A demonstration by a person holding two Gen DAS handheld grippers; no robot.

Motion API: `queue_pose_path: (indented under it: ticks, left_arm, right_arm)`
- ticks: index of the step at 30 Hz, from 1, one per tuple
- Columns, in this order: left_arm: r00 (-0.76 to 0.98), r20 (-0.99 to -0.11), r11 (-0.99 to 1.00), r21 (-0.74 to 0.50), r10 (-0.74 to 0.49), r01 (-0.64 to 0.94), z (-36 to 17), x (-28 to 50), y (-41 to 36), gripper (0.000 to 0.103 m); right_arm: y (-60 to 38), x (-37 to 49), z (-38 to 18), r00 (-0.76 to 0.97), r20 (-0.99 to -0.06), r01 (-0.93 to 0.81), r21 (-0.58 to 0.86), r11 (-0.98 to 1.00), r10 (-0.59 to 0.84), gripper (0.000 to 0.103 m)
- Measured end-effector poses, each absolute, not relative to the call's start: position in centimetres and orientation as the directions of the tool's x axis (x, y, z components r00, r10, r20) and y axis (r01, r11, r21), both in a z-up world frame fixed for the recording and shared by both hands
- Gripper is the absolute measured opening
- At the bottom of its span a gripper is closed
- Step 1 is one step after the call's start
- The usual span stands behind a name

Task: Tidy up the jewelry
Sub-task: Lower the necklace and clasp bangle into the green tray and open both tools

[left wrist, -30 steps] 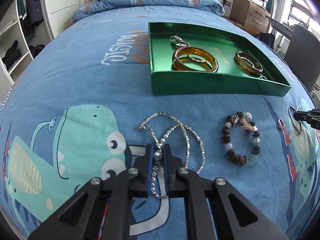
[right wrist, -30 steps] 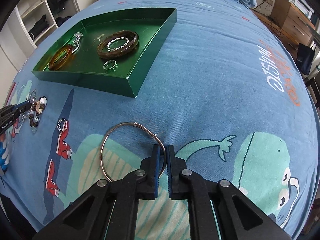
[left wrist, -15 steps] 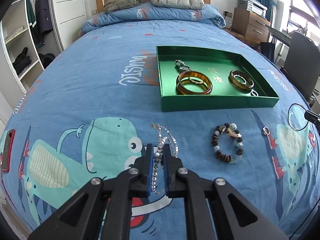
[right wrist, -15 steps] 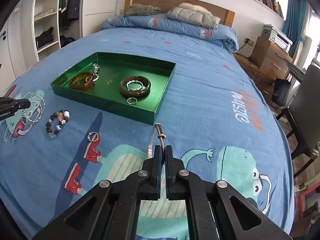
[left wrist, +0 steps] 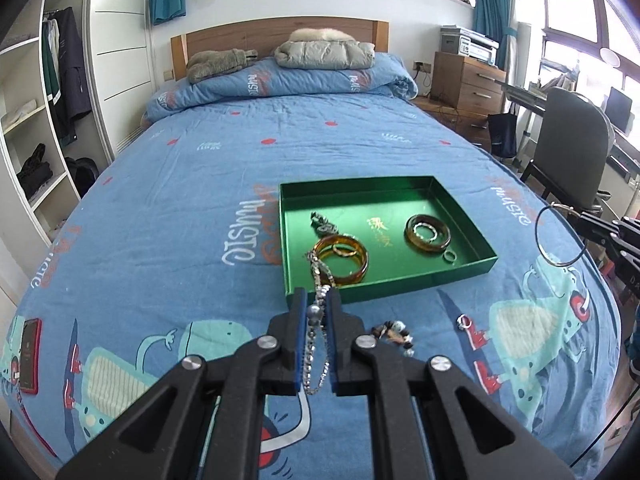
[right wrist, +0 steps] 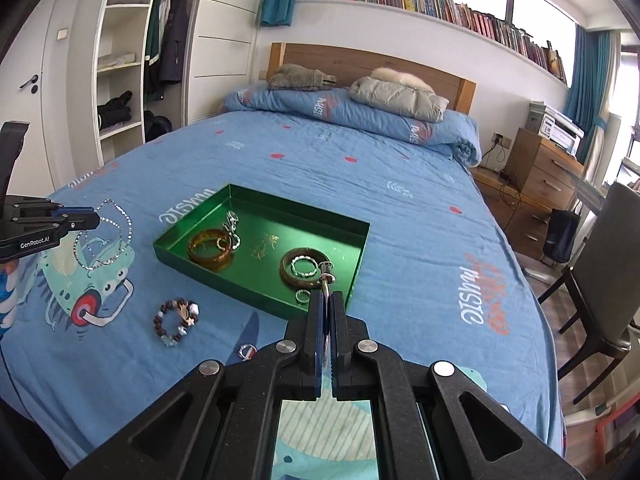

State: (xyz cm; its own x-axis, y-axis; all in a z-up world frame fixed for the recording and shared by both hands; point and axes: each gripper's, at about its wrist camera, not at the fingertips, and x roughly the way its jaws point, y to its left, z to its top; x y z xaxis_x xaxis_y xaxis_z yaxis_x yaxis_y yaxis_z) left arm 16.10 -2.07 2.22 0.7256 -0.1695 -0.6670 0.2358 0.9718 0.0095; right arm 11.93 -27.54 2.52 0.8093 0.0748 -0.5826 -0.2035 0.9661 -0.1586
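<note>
Necklace (left wrist: 318, 280) hangs pinched in the left tool (left wrist: 316, 312), wire bangle (left wrist: 560, 236) pinched in the right tool (right wrist: 327, 312), both above the bed (left wrist: 180, 208). Lower each well inside the green tray (left wrist: 384, 292) before releasing.

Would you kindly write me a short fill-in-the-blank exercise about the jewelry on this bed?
1. The left gripper is shut on a silver ____.
2. The right gripper holds a thin wire bangle in the ____.
3. The tray holding the bracelets is ____ in color.
4. The beaded bracelet lies on the ____, outside the tray.

Missing words: necklace; air; green; bed
</note>
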Motion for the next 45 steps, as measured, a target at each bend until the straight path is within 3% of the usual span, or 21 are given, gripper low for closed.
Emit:
queue_pose_path:
  ticks: [8,25,30,35,42,45]
  left_arm:
    - [0.713,-0.667,0.954,0.012,-0.215,0.3,3.1,22.5,-6.3,0.008]
    - [0.579,-0.786,0.955,-0.046,-0.216,0.293,-6.6,39.2,-11.7,0.008]
    - [0.537,-0.821,0.966,-0.066,-0.194,0.248,-8.8,41.0,-10.9,0.008]
    - [0.508,-0.843,0.972,-0.068,-0.178,0.227,-10.6,41.4,-10.6,0.008]
    - [0.511,-0.843,0.974,-0.057,-0.166,0.221,-10.4,41.4,-10.5,0.009]
    - [0.521,-0.834,0.972,-0.072,-0.182,0.225,-9.8,41.0,-10.2,0.009]
  right_arm:
    - [-25.0,18.5,3.1,0.802,-0.584,-0.253,-0.148,0.956,0.122,0.003]
    - [-24.6,36.7,-5.2,0.689,-0.683,-0.254,0.086,0.963,0.242,0.003]
    - [-27.5,38.8,-7.0,0.643,-0.727,-0.151,0.187,0.971,0.24,0.003]
    - [-28.8,39.8,-9.2,0.565,-0.806,-0.082,0.157,0.984,0.176,0.003]
    - [-29.4,40.0,-10.7,0.522,-0.842,-0.036,0.133,0.99,0.132,0.005]
    - [-29.1,39.7,-10.3,0.535,-0.837,-0.043,0.111,0.993,0.117,0.015]
